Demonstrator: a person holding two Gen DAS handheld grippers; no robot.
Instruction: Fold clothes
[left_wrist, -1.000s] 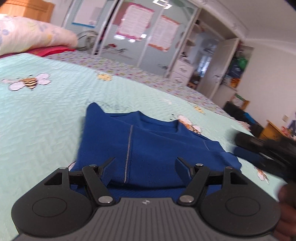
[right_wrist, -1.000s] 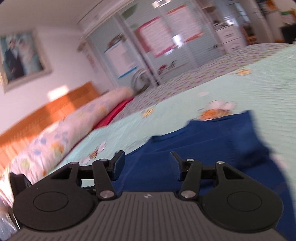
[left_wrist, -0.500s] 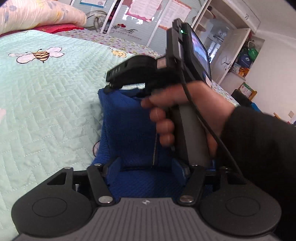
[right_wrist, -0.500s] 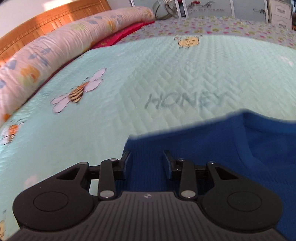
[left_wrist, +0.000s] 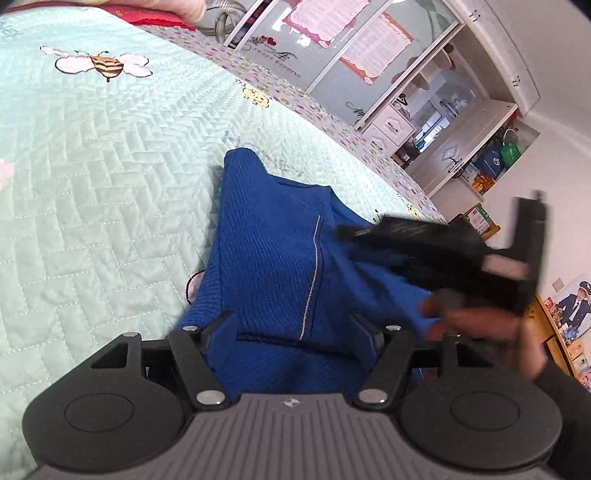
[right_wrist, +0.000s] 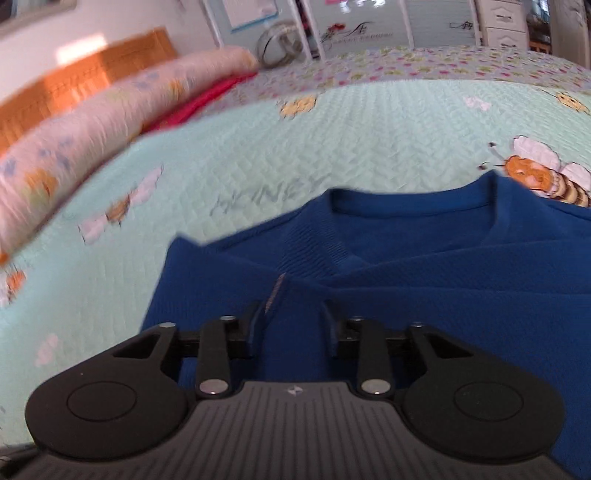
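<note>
Right gripper (left_wrist: 343, 236) swung rightward | blue sweater (right_wrist: 406, 273) folded, neckline showing

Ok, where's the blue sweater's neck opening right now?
In the right wrist view the collar lies at the sweater's far edge, right of centre on the quilt, between the stitched word HONEY and a bee print.
</note>
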